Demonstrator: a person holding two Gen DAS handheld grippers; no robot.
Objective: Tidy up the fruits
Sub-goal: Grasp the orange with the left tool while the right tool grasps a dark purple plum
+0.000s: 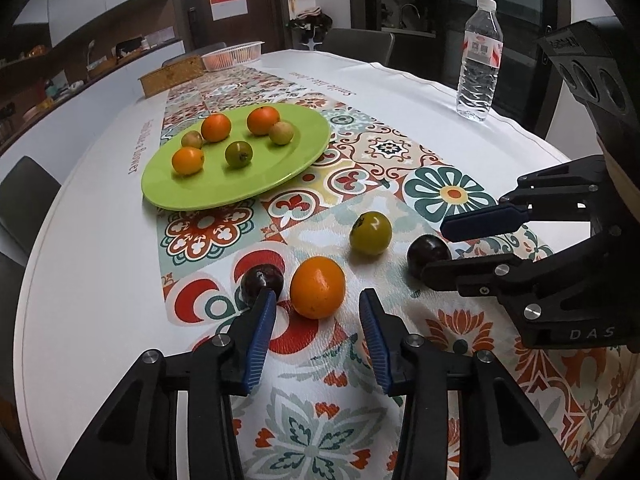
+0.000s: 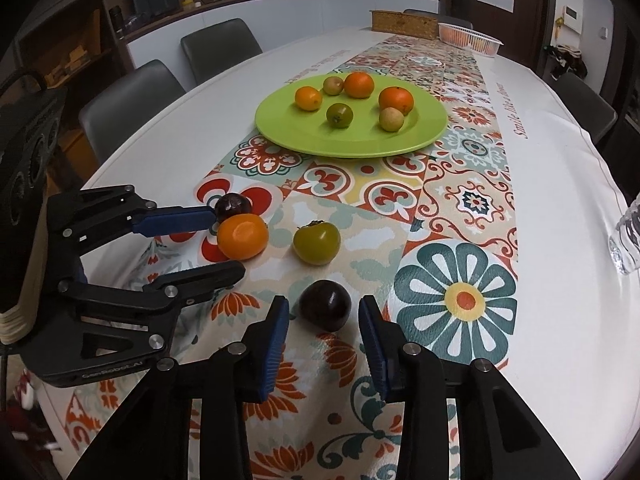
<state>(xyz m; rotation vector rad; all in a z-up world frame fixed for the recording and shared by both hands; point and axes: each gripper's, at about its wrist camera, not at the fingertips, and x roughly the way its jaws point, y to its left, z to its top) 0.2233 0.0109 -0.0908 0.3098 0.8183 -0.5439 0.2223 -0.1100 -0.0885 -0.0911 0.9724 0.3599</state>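
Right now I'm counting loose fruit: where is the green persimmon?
In the right wrist view the green persimmon lies on the tablecloth, off the plate, between the orange and the dark plum.

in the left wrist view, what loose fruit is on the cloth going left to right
dark plum → orange → green persimmon → second dark plum, beside the right gripper

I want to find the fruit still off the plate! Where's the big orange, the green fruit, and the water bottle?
big orange [image 1: 317,287], left wrist view, middle of its skin.
green fruit [image 2: 317,243], right wrist view, its front side.
water bottle [image 1: 480,64], left wrist view, its label.
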